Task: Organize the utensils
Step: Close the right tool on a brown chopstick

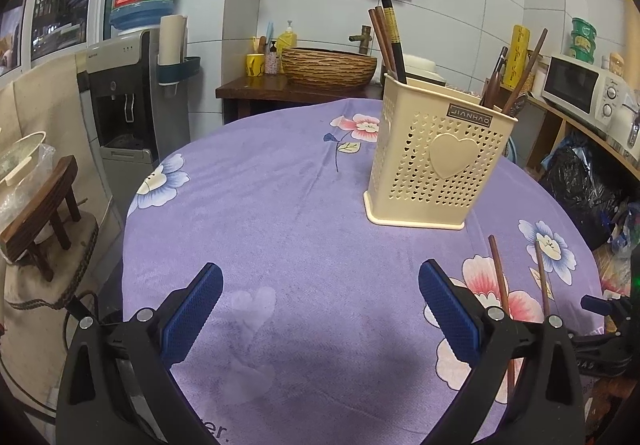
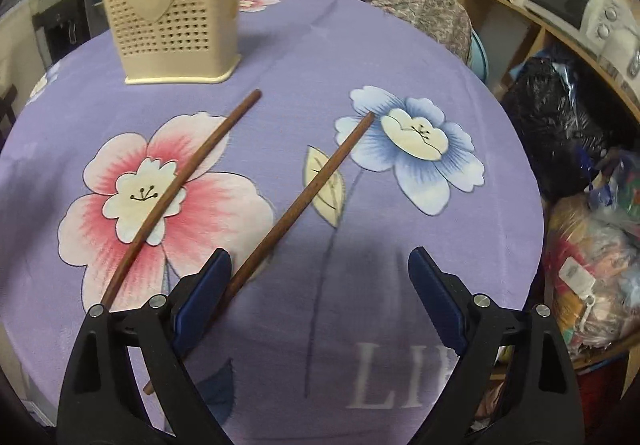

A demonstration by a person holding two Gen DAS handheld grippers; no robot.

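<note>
A cream perforated utensil holder (image 1: 436, 161) with a heart on its front stands on the purple flowered tablecloth (image 1: 280, 205) and holds several dark chopsticks (image 1: 390, 41). It also shows in the right wrist view (image 2: 172, 5). Two brown chopsticks lie loose on the cloth: one (image 2: 180, 185) across the pink flower, one (image 2: 304, 193) beside the blue flower, running under my right gripper's left finger (image 2: 204, 301). My right gripper (image 2: 320, 301) is open and empty just above them. My left gripper (image 1: 320, 309) is open and empty, left of both chopsticks (image 1: 498, 277).
A water dispenser (image 1: 132, 85) stands at the far left, a wooden side table with a woven basin (image 1: 328, 65) behind the table. A shelf with a microwave (image 1: 580, 89) and black bags (image 2: 560, 117) are at the right. A small wooden stool (image 1: 44, 205) sits left.
</note>
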